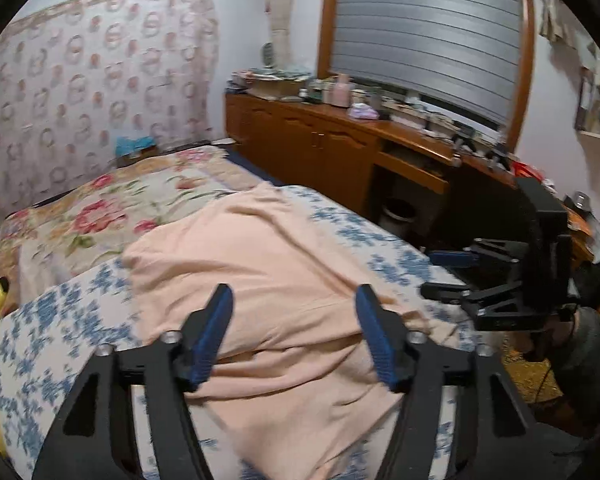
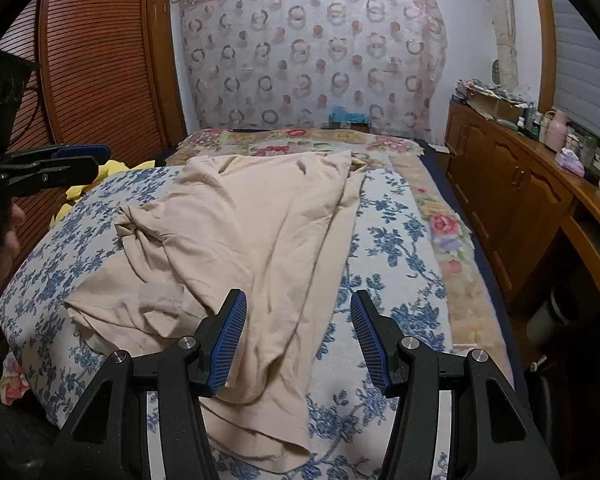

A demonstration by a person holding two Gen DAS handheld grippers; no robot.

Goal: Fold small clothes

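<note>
Across the near half of the bed [image 2: 400, 248] lies the beige garment [image 2: 260, 232], rumpled, probably spread for folding. Above it hover left hand-held gripper [image 1: 294, 330] and right hand-held gripper [image 2: 298, 336], both wide, holding nothing.

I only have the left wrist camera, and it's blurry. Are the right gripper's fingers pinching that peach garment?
Observer: No. The right gripper is open with nothing pinched. The peach garment lies loose on the blue floral bedspread.
Operator: Is the cloth lying flat?
Observer: No, its left side is bunched into a twisted wad.
Operator: What's left of the bed?
Observer: A louvered wooden door.
</note>
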